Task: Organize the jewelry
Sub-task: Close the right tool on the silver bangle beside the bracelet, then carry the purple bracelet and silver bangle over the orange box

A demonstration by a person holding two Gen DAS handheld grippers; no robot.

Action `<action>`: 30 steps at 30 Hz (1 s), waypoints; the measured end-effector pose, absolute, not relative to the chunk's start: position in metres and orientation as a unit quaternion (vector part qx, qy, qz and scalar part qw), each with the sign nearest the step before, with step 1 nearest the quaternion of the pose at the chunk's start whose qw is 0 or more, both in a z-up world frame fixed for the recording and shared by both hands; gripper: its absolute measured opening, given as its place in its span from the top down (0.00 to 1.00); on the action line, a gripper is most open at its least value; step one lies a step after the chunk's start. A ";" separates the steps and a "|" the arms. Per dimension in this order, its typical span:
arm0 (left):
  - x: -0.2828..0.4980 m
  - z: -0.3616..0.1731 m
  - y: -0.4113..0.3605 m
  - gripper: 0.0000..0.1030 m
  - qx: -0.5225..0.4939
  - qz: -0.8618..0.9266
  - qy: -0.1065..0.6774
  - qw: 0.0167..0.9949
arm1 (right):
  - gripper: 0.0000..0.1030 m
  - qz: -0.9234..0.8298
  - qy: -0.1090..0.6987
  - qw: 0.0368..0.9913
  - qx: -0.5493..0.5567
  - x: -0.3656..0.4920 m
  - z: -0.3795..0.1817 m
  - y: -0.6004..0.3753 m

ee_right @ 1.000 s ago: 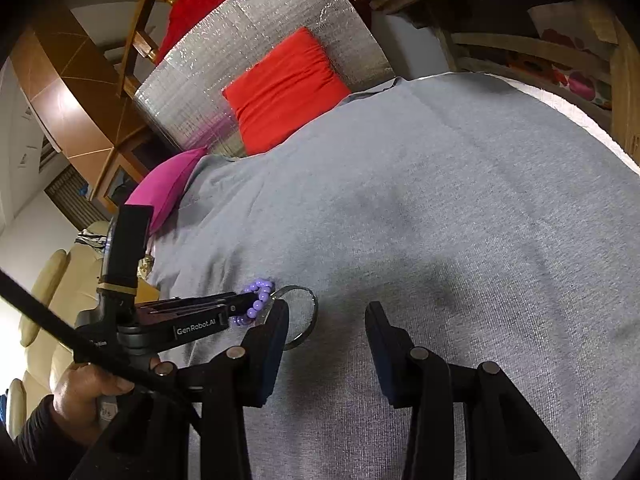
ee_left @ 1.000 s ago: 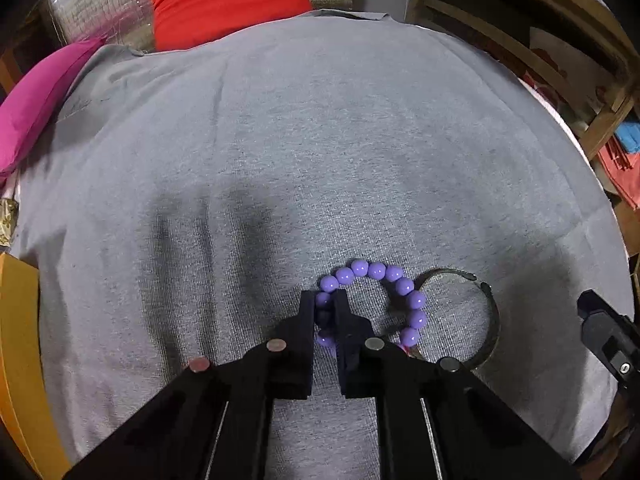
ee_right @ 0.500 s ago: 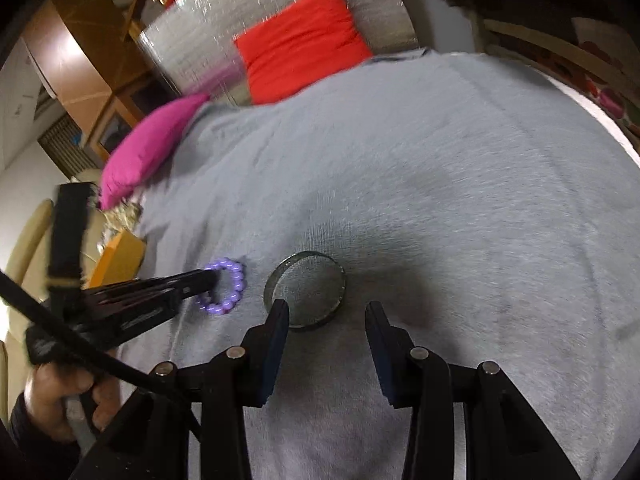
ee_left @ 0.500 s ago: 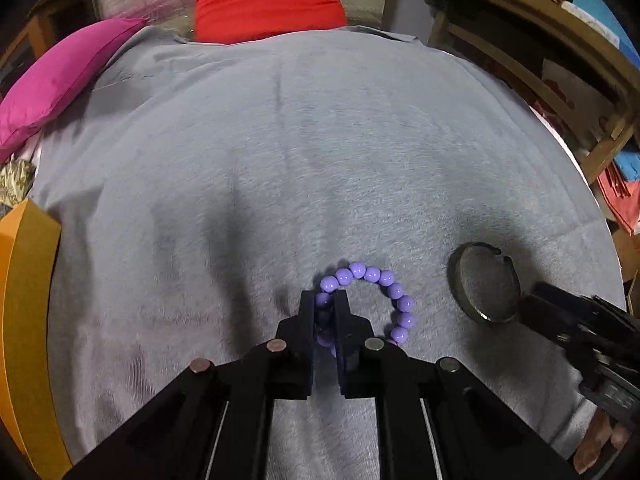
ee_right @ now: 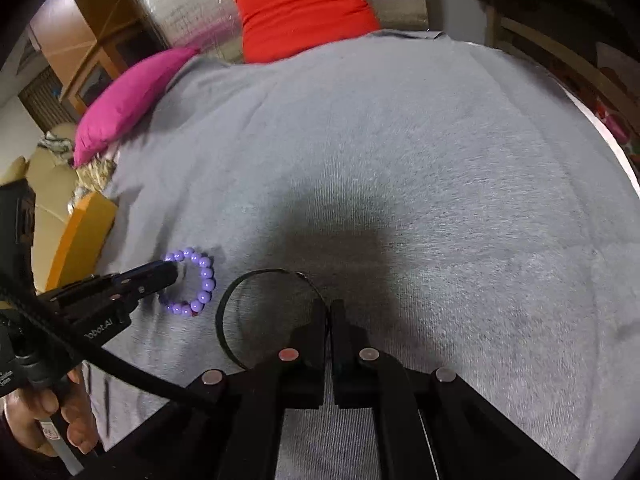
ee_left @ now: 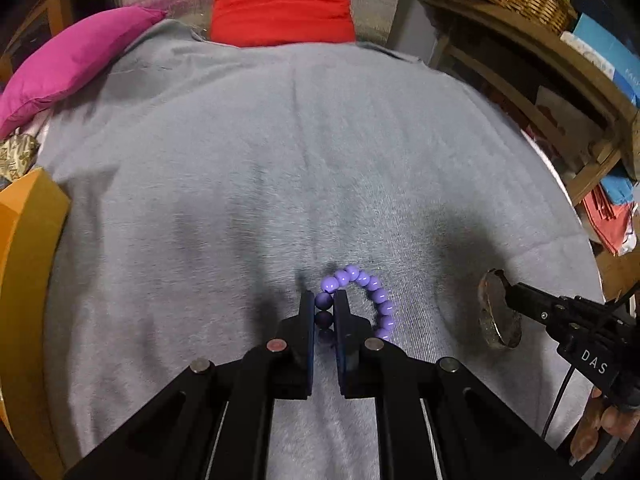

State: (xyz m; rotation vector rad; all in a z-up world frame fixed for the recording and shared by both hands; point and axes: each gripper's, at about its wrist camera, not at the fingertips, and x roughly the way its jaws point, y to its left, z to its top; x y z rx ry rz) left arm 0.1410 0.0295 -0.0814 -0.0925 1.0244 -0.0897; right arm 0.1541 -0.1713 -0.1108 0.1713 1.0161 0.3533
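Bracelets are the whole story: a purple bead bracelet (ee_left: pixel 362 300) and a thin metal bangle (ee_right: pixel 264 312), both down near the grey cloth (ee_left: pixel 280 160) covering the bed or sofa, whichever it is.

Left hand-held gripper (ee_left: pixel 323 312) is clamped on the bead bracelet, pinching a couple of beads right at the fingertips. From that camera the rest of the loop arcs off toward 1–2 o'clock, so the ring sits to the right of the jaws, not centred. It's a round loop, so no real long axis. It seems to hang edge-on a bit, and I can't tell if the low side touches the cloth.

Right hand-held gripper (ee_right: pixel 329 312) is closed on the bangle, gripping its rim at the right side. In the right wrist view the hoop spreads out toward 10 o'clock from the fingertips. In the left wrist view the bangle (ee_left: pixel 498 312) shows up at about 3 o'clock, tilted up on edge, a tall narrow oval, so it looks lifted rather than lying flat.

The relation that matters next: the two pieces sit side by side, near each other but apart, beads at 9–10 o'clock from the right fingertips. An orange box (ee_left: pixel 28 264) sits at the far left edge, around 9 o'clock from the left hand-held gripper, so the left one is clearly nearer it. My guess is that's where stuff goes, but I can't say for sure.
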 end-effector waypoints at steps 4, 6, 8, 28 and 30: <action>0.125 -0.071 0.032 0.91 -0.043 -0.042 0.481 0.875 | 0.98 0.169 0.472 0.859 0.100 0.145 -0.106 -0.178; 0.123 -0.068 0.034 0.91 -0.044 -0.041 0.478 0.876 | 0.98 0.170 0.467 0.861 0.108 0.141 -0.103 -0.181; 0.117 -0.062 0.036 0.91 -0.043 -0.041 0.474 0.878 | 0.98 0.171 0.461 0.863 0.115 0.137 -0.099 -0.184; 0.093 -0.046 0.062 0.91 -0.043 -0.002 0.455 0.890 | 0.98 0.201 0.436 0.867 0.131 0.121 -0.086 -0.166; 0.092 -0.048 0.064 0.91 -0.045 0.001 0.455 0.889 | 0.98 0.198 0.439 0.867 0.126 0.122 -0.087 -0.164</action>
